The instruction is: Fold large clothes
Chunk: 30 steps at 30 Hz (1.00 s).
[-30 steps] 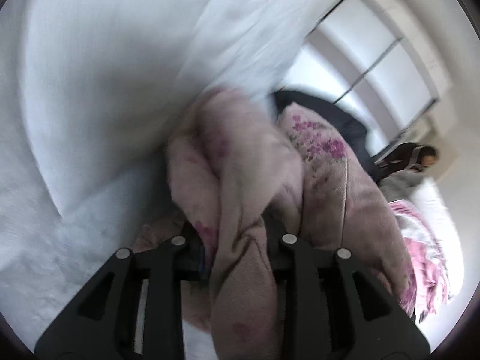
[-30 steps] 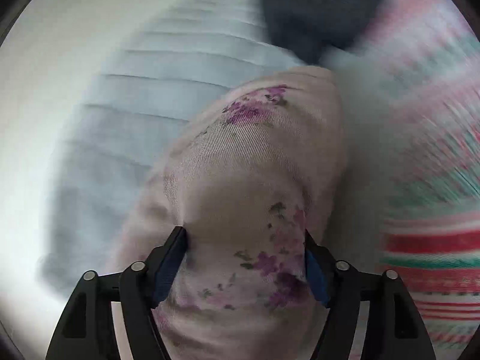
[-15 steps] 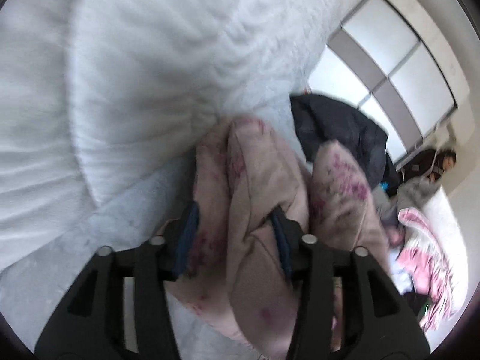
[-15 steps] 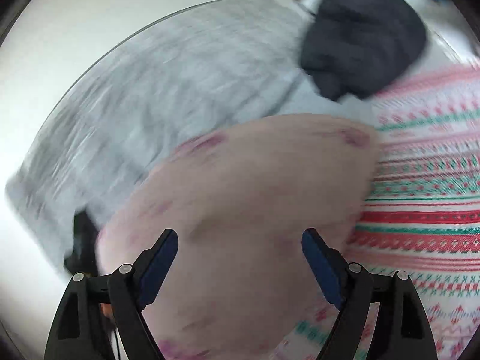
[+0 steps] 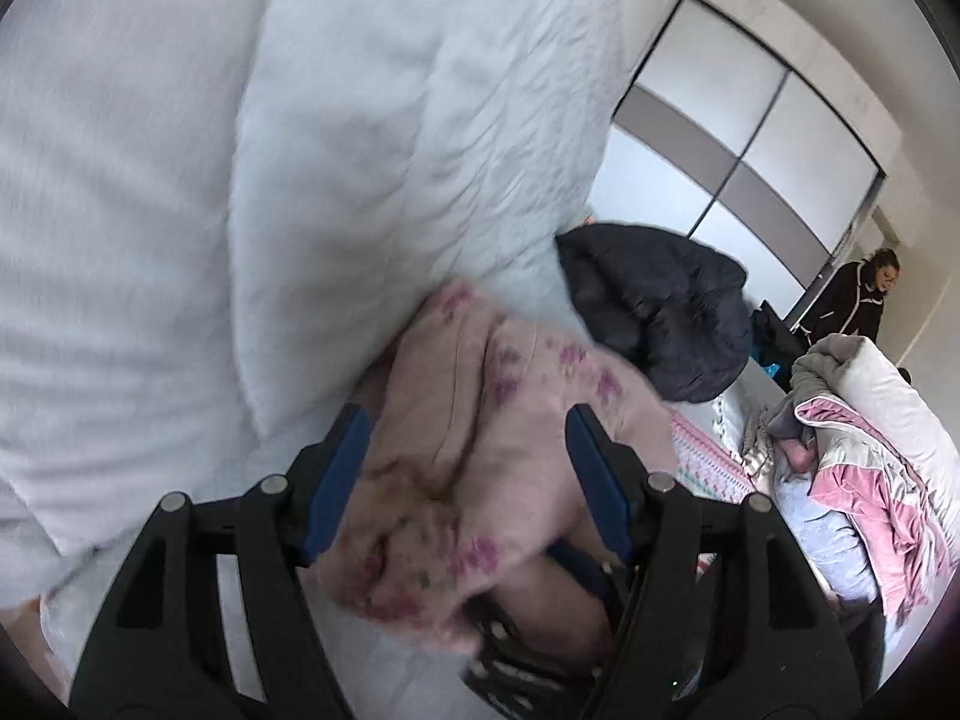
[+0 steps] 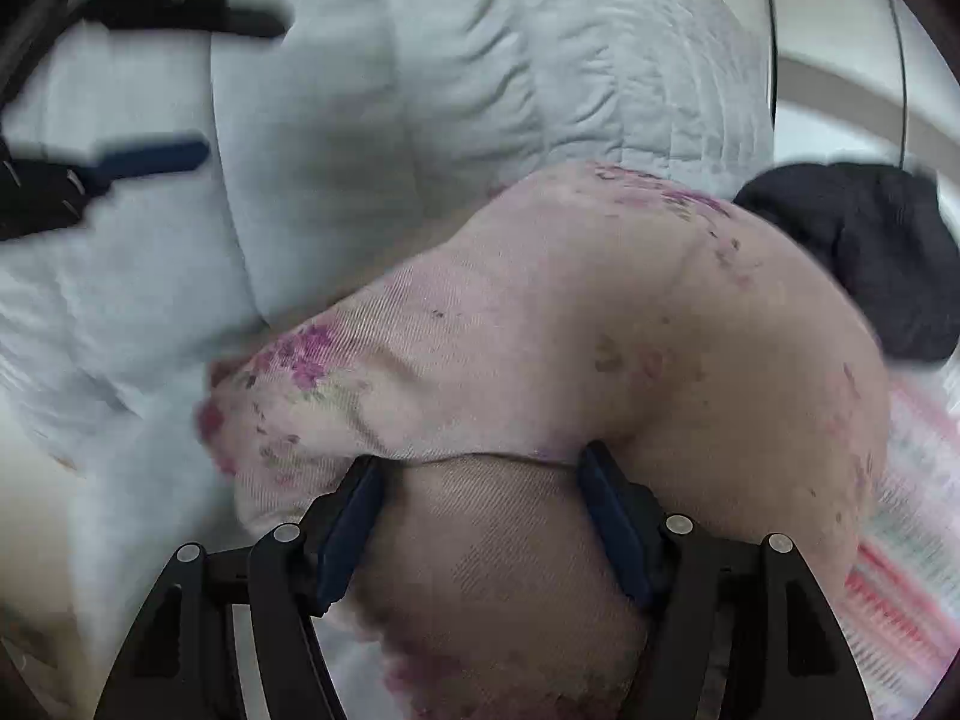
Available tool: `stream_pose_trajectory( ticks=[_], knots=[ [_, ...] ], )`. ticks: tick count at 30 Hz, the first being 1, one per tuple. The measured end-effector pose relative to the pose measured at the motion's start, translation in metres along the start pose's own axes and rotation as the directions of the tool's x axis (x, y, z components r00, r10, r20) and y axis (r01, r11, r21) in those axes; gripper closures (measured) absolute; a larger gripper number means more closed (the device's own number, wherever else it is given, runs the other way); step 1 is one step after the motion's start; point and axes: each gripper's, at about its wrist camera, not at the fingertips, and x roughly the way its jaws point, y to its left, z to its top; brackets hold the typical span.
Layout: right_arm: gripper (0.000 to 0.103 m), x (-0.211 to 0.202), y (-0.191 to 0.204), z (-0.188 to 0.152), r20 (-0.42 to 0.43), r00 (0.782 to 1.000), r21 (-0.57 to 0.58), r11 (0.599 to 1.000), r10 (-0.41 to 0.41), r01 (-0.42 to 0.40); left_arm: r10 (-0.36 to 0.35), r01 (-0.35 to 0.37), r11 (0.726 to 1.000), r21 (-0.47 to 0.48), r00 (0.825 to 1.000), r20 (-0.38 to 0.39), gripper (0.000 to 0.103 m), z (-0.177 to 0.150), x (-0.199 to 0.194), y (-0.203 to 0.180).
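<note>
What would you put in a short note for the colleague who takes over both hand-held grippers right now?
Left hand-held gripper: jaws spread, the pink floral garment bunched between them, grip not certain.
Right hand-held gripper: jaws also spread, same garment draped over its fingers.
The garment sits in a rumpled heap against the white quilt, next to a dark jacket.
Done: no neat fold visible.
Left: spread the garment flat, then fold it.
</note>
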Motion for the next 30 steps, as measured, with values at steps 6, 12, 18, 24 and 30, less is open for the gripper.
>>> stream_pose_trajectory(
  ticks=[6, 12, 18, 24, 30],
  knots=[
    [0.033, -0.012, -0.007, 0.000, 0.042, 0.999, -0.006, 1.000, 0.013, -0.013, 0.019, -0.019, 0.999, -0.032, 1.000, -0.002, 0.034, -0.016, -0.017, 0.007],
    [0.017, -0.104, -0.028, -0.007, 0.179, 0.979, 0.078, 0.990, 0.100, -0.116, 0.175, -0.175, 0.984, 0.035, 0.985, 0.011, 0.033, -0.041, -0.042, -0.017],
    [0.017, -0.179, -0.043, -0.043, 0.196, 0.975, 0.068, 0.991, 0.103, -0.119, 0.241, -0.250, 0.964, 0.092, 0.965, 0.100, 0.027, -0.075, -0.084, -0.052],
    [0.017, -0.255, -0.050, -0.083, 0.181, 0.983, 0.050, 0.998, 0.017, -0.027, 0.266, -0.283, 0.948, 0.145, 0.956, 0.127, 0.026, -0.120, -0.117, -0.086],
    [0.016, -0.320, -0.050, -0.133, 0.165, 0.986, 0.050, 0.999, -0.020, 0.012, 0.321, -0.350, 0.911, 0.219, 0.934, 0.157, 0.018, -0.175, -0.156, -0.122]
  ],
)
